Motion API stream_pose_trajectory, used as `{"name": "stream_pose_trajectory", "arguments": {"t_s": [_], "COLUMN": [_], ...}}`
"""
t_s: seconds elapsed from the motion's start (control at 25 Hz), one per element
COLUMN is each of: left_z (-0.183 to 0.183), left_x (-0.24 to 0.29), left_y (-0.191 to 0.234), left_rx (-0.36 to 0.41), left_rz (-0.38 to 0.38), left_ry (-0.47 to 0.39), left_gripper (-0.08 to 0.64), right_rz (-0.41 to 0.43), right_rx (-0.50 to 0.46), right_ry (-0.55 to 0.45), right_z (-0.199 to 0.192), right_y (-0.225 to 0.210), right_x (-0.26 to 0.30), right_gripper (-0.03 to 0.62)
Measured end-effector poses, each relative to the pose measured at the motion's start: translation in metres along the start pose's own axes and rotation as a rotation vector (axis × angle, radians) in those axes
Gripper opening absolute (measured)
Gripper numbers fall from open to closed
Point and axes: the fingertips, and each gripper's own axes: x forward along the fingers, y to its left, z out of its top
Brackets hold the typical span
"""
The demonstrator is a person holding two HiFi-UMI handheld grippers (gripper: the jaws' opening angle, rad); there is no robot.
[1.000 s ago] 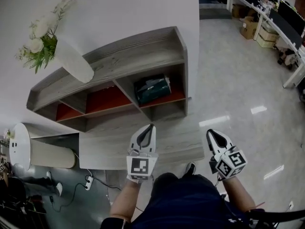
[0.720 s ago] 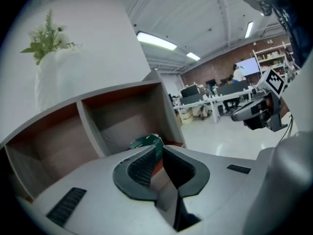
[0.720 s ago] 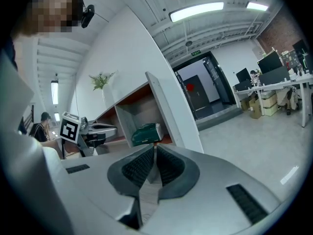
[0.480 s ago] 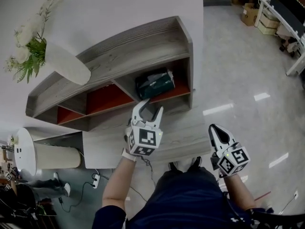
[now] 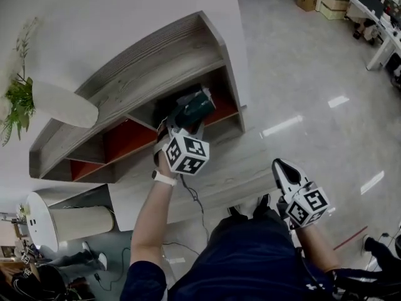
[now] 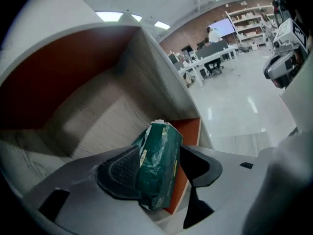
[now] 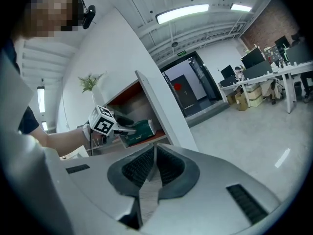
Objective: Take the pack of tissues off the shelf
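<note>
The dark green pack of tissues (image 5: 200, 105) lies in the right compartment of the grey wooden shelf (image 5: 144, 74), on its red floor. My left gripper (image 5: 180, 121) reaches into that compartment. Its jaws have just been opening and now stand wide on either side of the pack (image 6: 157, 165); the left pad (image 6: 120, 173) is close against it and a gap shows on the right side. The right gripper view shows the same reach, with the pack (image 7: 139, 129) at the shelf's mouth. My right gripper (image 5: 279, 166) hangs low at the right, shut and empty (image 7: 155, 150).
A white vase (image 5: 62, 104) with a green plant (image 5: 19, 96) stands on top of the shelf at the left. A grey wooden ledge (image 5: 241, 165) runs below the shelf. A white cylinder (image 5: 30, 213) stands at the lower left. Office desks (image 5: 366, 5) are far right.
My left gripper has moved from over the ledge up into the shelf's right compartment, rolled, and opened from shut to wide around the pack. The right gripper has barely moved.
</note>
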Motion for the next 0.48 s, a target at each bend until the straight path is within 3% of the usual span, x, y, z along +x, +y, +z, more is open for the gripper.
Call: {"name": "stream_pose_trajectory", "arguments": {"t_s": [0.16,0.36,0.48], "left_z": [-0.017,-0.024,-0.027], "left_x": [0.025,0.043,0.048], "left_y": [-0.010,-0.003,-0.009], "left_rx": [0.090,0.085,0.056], "left_rz": [-0.043,-0.035,-0.086], "left_ry": [0.162,0.219,0.218], "left_gripper": [0.268,0.270,0.189], "right_rz": [-0.012,-0.031,-0.047], "right_rx": [0.026,0.036,0.040], "right_ry": [0.008,-0.001,-0.005], "right_z": [-0.008,-0.009,-0.009], "right_y": [0.000,-0.003,-0.007], "right_x": [-0.006,-0.011,-0.016], "right_gripper": [0.025,0.025,0.025]}}
